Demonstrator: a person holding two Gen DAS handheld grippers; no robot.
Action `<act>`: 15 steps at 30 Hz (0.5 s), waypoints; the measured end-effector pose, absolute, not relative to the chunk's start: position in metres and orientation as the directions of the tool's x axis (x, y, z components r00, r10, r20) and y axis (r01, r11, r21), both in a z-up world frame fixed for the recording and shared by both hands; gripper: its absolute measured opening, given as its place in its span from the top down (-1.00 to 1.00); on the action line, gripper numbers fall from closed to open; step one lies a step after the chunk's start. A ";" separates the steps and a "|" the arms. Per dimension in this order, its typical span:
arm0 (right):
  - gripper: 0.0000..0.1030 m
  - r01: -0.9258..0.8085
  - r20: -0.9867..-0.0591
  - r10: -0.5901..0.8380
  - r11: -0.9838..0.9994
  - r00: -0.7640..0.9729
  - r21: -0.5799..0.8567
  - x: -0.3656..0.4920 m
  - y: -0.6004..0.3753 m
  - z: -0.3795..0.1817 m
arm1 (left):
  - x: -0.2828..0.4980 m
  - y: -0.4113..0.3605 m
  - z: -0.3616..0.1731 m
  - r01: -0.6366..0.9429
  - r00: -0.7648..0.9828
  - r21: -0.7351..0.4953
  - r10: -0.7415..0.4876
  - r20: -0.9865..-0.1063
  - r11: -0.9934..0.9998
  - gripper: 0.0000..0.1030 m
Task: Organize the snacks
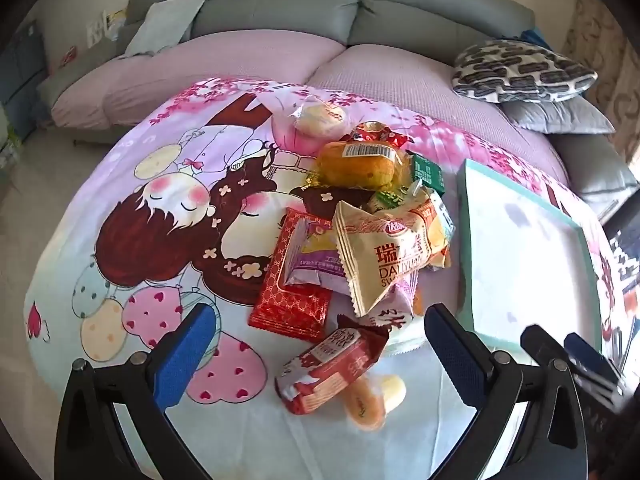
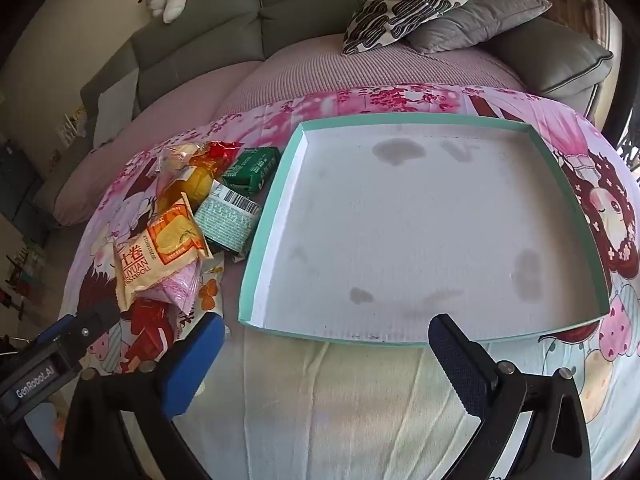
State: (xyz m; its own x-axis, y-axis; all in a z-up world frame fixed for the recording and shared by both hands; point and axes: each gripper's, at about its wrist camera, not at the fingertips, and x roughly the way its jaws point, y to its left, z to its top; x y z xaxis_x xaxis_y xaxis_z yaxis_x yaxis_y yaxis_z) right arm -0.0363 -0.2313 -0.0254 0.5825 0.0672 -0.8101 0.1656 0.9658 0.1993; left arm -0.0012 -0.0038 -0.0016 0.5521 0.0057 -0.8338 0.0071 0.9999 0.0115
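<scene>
The left gripper [image 1: 316, 344] hangs tilted down over a worktop covered by a cartoon-print cloth [image 1: 160, 208], its blue-padded jaws spread wide with nothing pressed between them. In its view a heap of wrapped snacks [image 1: 360, 220] runs from the centre toward 12 o'clock: a cream swiss-roll pack [image 1: 384, 256] lies on top, overlapping a purple packet [image 1: 316, 260] that rests on a red foil pouch [image 1: 292, 300] at about 8 o'clock of it, with an orange cake in clear wrap [image 1: 364, 162] behind at 12 o'clock. Nearest the pads, a red-and-white wafer pack [image 1: 332, 368] sits between the jaws without touching either. A shallow teal-rimmed tray [image 1: 466, 240] stands just beside the heap at 3 o'clock. The right gripper [image 2: 324, 356] is likewise wide, holding nothing, poised at the tray's [image 2: 272, 200] near edge; the white tray floor carries only faint stains. From this side the snacks [image 2: 180, 232] lie at 9 o'clock of the tray, a green packet [image 2: 252, 170] closest to its rim. A grey sofa [image 2: 200, 40] with a patterned cushion [image 2: 412, 4] lies beyond.
</scene>
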 end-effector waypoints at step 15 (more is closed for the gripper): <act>-1.00 0.115 -0.791 0.039 0.984 0.611 0.137 -0.038 -0.223 -0.018 | 0.006 -0.013 -0.013 -0.001 0.567 0.071 0.059 -0.822 0.997 -1.00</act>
